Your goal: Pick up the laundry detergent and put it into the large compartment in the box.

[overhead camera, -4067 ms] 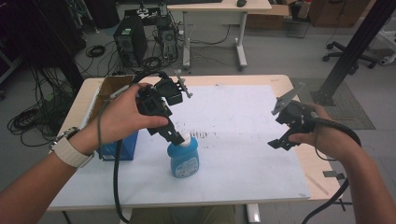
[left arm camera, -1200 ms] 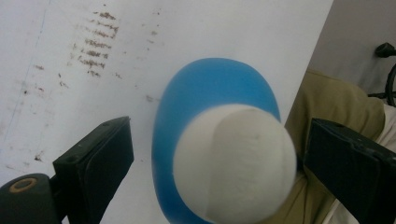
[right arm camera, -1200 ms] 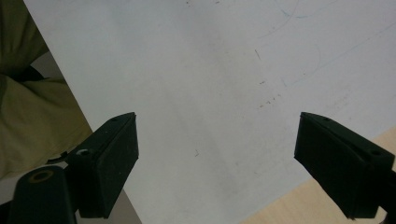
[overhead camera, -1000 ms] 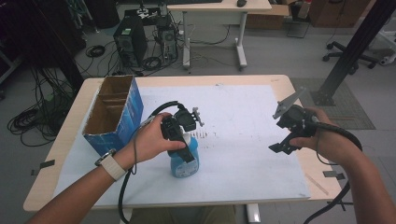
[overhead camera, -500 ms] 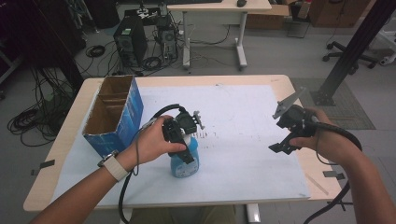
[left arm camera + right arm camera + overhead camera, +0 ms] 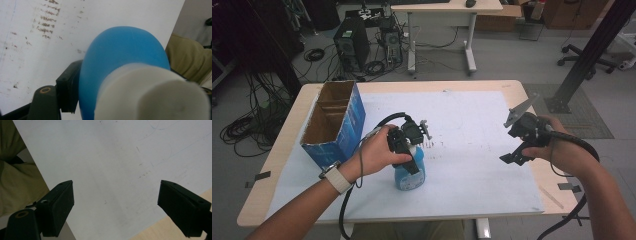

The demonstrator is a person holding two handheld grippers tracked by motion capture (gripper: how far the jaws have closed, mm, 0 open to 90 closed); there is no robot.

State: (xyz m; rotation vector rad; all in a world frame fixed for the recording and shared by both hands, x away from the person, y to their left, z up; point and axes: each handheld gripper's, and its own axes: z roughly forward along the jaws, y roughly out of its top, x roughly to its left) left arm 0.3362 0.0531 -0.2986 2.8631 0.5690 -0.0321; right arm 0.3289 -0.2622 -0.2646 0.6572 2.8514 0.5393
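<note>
L hand-held gripper (image 6: pixel 412 157) clamped on blue bottle (image 6: pixel 410 175).

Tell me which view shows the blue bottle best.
The high view: the bottle stands upright on the white sheet, left gripper around its neck. The left gripper view gives a blurred close-up of cap and shoulder.

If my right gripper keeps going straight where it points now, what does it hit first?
Most likely the bare white sheet covering the wooden table: the right gripper stands open with nothing between its jaws, though depth is hard to judge.
</note>
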